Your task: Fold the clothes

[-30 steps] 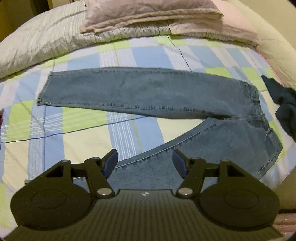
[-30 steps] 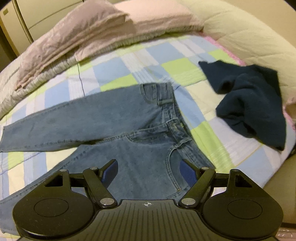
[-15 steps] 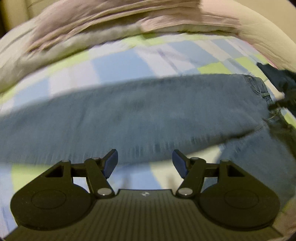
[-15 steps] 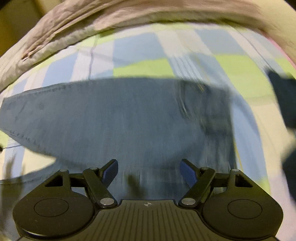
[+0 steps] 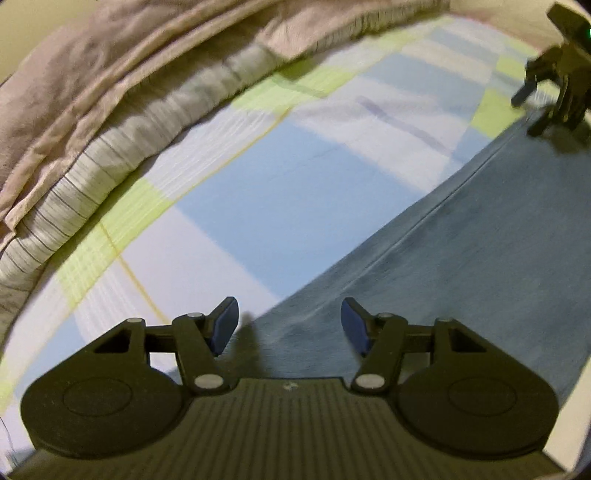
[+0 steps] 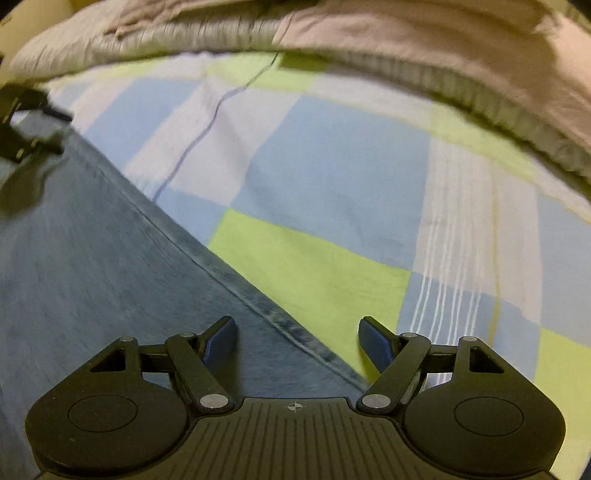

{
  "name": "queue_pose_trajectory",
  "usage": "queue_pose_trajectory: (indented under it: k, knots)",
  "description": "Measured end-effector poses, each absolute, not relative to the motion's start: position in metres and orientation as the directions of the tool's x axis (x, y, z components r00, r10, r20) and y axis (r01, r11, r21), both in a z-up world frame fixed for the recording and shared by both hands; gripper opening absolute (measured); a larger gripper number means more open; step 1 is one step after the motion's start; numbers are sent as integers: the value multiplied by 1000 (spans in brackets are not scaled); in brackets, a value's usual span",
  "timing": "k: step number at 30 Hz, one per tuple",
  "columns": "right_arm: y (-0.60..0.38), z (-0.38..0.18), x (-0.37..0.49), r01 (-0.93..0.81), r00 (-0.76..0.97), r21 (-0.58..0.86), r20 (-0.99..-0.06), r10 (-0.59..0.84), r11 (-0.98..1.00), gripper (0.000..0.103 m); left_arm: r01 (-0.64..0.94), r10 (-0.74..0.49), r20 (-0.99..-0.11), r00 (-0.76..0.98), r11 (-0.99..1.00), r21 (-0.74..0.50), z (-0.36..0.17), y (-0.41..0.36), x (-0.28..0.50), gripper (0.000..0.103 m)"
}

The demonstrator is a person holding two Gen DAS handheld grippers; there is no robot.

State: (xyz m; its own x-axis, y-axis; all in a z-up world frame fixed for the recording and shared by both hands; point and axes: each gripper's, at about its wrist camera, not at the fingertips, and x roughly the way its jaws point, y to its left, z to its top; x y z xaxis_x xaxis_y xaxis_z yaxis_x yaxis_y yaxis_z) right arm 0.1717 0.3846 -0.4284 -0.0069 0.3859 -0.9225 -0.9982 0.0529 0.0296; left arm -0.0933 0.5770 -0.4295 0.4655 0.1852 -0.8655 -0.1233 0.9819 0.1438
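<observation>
Left wrist view: left tongs are hanging with jaws apart and empty over the jeans, straddling their seamed far edge, apparently to pinch it for a fold. The jeans are lying flat on the checked bed.

Right wrist view: right tongs are likewise standing apart, empty, over the same edge of the jeans; pillows are sitting beyond.
</observation>
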Motion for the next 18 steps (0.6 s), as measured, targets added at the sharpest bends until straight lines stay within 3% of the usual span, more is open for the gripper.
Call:
queue_pose_trajectory:
  k: [2,5,6,7,9,10,12,18]
  knots:
    - [387,-433,183,-996,-54,76,-930,364,46,77,-85,148,-885,442,989,123,-436,592,-95,68]
    - [389,-437,190,-993,-101,114,-934,344,18,76,-60,75,-902,424,997,54,-443,608,-96,70]
    - [390,-437,188,-994,-102,109,-936,336,4,75,-45,62,-904,423,998,47,-443,608,-96,64]
    - [391,-437,187,-994,-102,105,-939,328,-10,61,-25,47,-905,423,999,40,-443,606,-96,57]
    - [392,-434,184,-995,-98,94,-944,316,-28,34,28,20,-905,425,999,36,-440,596,-98,23]
    - [392,-432,181,-996,-91,85,-946,312,-35,20,55,22,-904,427,997,51,-438,589,-100,21]
    - [387,-425,169,-998,-47,33,-949,311,-48,15,95,93,-893,441,984,149,-435,573,-106,6]
    - [340,-378,95,-968,207,-249,-866,456,-33,10,-12,225,-797,560,964,264,-386,533,-163,1]
